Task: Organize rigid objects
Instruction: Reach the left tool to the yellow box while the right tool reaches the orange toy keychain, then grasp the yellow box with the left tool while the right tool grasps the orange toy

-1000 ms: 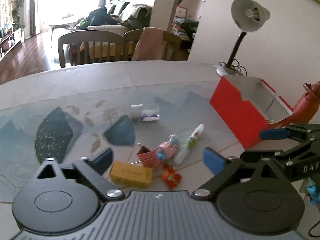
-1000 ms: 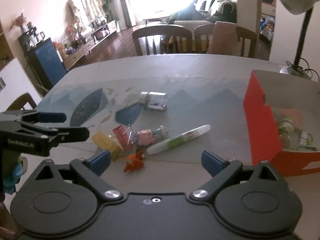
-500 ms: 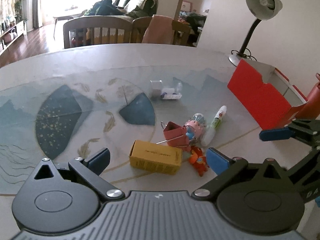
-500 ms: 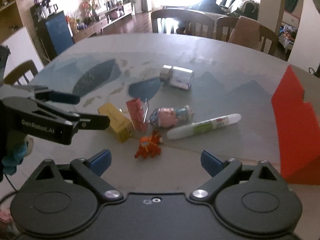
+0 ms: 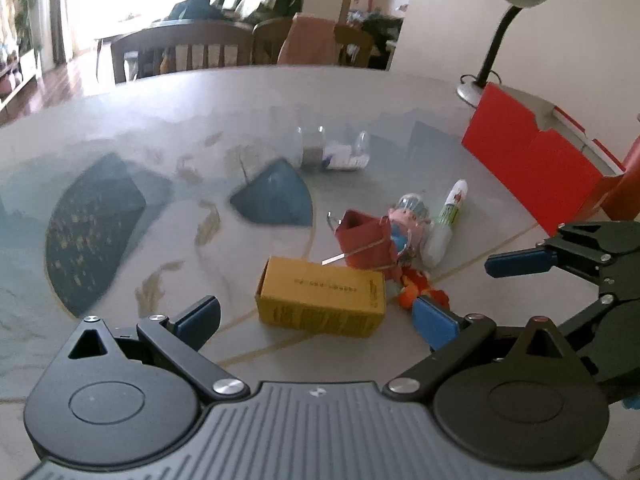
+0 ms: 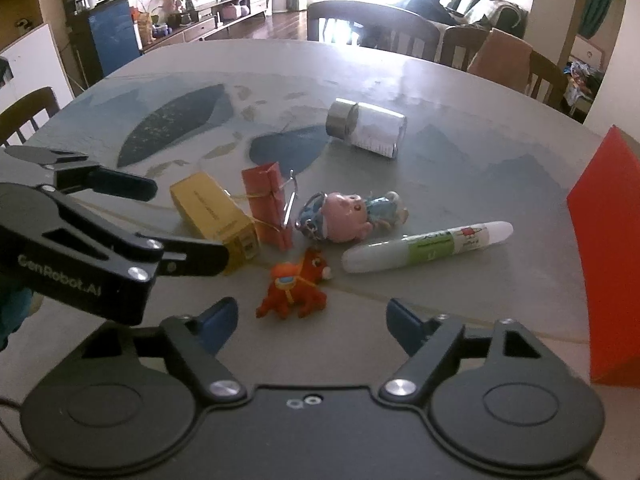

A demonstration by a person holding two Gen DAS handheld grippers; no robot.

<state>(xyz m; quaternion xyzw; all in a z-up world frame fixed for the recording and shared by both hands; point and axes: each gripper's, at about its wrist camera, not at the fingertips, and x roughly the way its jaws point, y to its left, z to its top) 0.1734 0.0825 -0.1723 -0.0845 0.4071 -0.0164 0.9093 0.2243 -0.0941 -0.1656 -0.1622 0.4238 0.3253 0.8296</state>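
My left gripper [image 5: 316, 316] hangs wide open and empty over the yellow box [image 5: 322, 296], while my right gripper [image 6: 310, 318], equally open and holding nothing, frames the orange toy horse [image 6: 296, 286] on the surface [image 6: 460, 148].

The loose things lie in a tight cluster: the box touches the red binder clip [image 6: 270, 204], whose wire handles reach toward the pig keychain [image 6: 348, 216], and the white-and-green tube [image 6: 428, 246] lies just beside that. The small jar [image 6: 366, 124] lies on its side, apart and farther back. The red bin [image 5: 532, 160] stands well to the right.

The trouble I foresee is crowding. Closing on the box could drag the clip along or nudge the horse, which sits right by my left gripper's right finger. My two grippers are also near each other, and both reaching into the same cluster risks a collision. The jar and the tube could roll if bumped.

The surface is a rounded top under a grey-blue cover printed with dark leaf shapes and looks smooth. Beyond it stand wooden dining chairs [image 6: 372, 28], a desk lamp [image 5: 516, 4] by the wall, and a bright, sunlit living room.
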